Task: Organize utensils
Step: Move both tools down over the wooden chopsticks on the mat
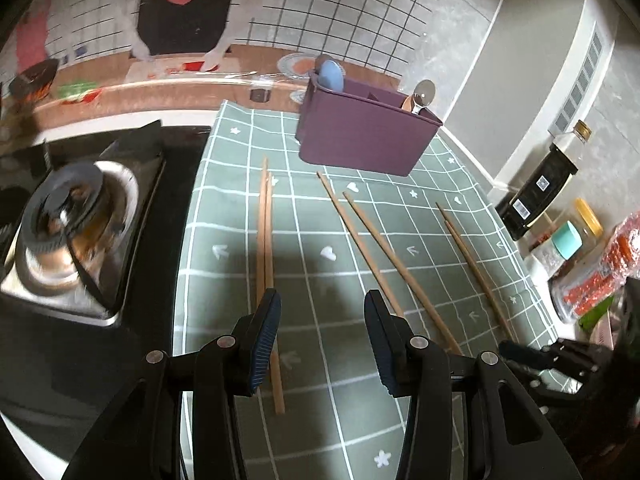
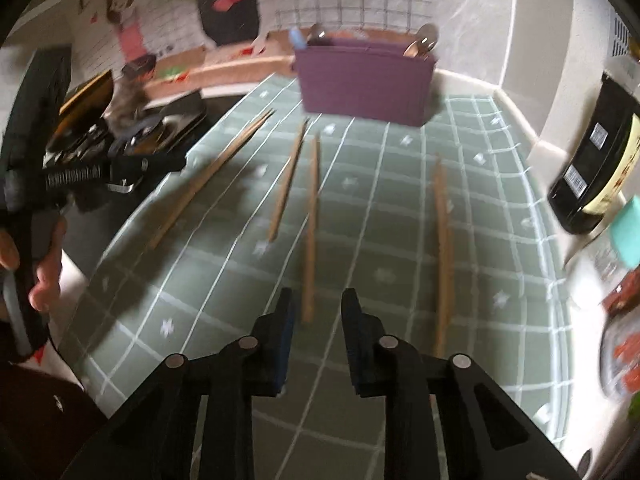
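Note:
Three pairs of wooden chopsticks lie on a green checked cloth [image 1: 320, 220]: a left pair [image 1: 265, 232], a middle pair [image 1: 376, 244] and a right pair [image 1: 472, 264]. A purple utensil holder [image 1: 366, 132] stands at the far end, with a blue spoon [image 1: 332, 74] and a metal spoon [image 1: 422, 94] in it. My left gripper [image 1: 320, 312] is open and empty above the cloth, its left finger over the left pair. My right gripper [image 2: 318, 308] is open and empty, just short of the middle pair [image 2: 310, 220]. The holder [image 2: 364, 80] shows ahead.
A gas stove burner [image 1: 76, 216] sits left of the cloth. A dark sauce bottle [image 1: 540, 184], jars and red packets [image 1: 596, 280] stand on the right. A wall with a sticker lies behind the holder. The left gripper and hand [image 2: 44, 200] appear at the left of the right wrist view.

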A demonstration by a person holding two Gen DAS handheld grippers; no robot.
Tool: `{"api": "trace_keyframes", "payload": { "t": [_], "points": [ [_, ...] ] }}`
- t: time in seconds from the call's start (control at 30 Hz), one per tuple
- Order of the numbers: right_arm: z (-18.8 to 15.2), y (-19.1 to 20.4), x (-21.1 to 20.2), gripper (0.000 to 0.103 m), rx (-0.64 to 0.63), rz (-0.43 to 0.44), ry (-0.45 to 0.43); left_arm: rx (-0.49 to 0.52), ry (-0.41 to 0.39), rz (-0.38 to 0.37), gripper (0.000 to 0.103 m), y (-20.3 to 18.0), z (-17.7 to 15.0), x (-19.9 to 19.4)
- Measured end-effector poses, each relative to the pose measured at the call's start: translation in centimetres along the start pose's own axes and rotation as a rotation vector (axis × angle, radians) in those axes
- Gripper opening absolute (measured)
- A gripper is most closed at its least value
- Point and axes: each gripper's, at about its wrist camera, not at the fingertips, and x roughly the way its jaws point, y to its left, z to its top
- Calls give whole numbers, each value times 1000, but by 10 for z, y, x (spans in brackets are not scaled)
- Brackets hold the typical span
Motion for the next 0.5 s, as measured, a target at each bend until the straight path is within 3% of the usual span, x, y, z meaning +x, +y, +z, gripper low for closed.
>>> {"api": "trace_keyframes", "payload": {
  "t": [0.2, 0.3, 0.5],
  "points": [
    [-11, 8, 18, 19, -24, 19, 2, -130, -21, 34, 45, 3, -24, -8],
    [-15, 13, 24, 19, -63, 23, 1, -120, -48, 86, 45, -3, -38, -16],
    [-9, 8, 32, 17, -81, 74, 12, -151, -49, 118, 45, -6, -53, -21]
  ]
}}
